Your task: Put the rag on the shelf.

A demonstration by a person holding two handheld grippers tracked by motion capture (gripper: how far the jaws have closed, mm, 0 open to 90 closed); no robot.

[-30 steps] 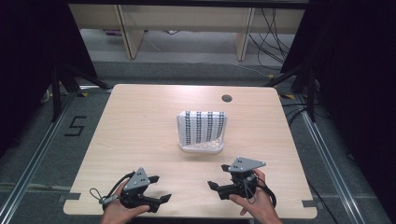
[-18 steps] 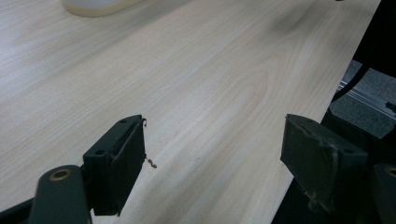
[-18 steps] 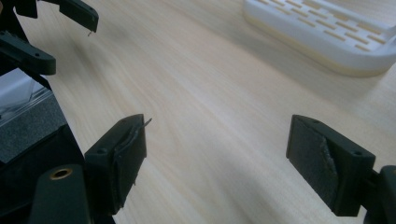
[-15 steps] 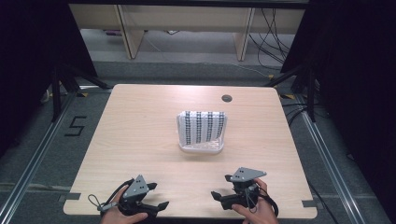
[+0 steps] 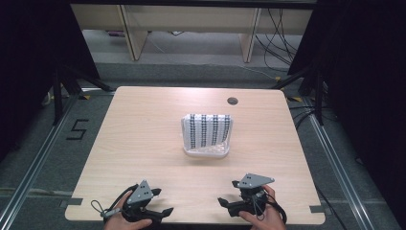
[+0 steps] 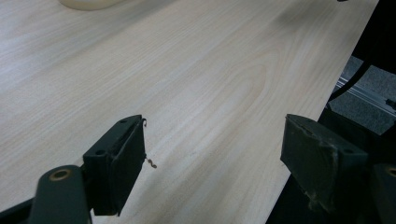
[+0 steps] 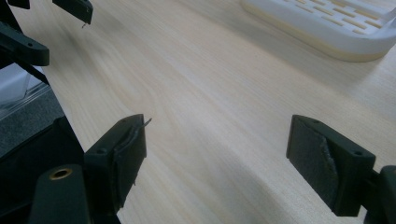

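Left gripper (image 5: 160, 212) at near table (image 5: 143, 143) edge, jaws spread wide, gripping nothing (bare wood between them). Right gripper (image 5: 225, 203) likewise wide apart, empty, near edge. White slotted rack (image 5: 207, 135) with black-patterned sheet stands mid-table, well apart from both.

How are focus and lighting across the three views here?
High view: evenly lit table, dark surround, basket fairly sharp. Left gripper view: wood grain sharp, left claw soft. Right gripper view: right claw soft, the basket's rim slightly blurred.
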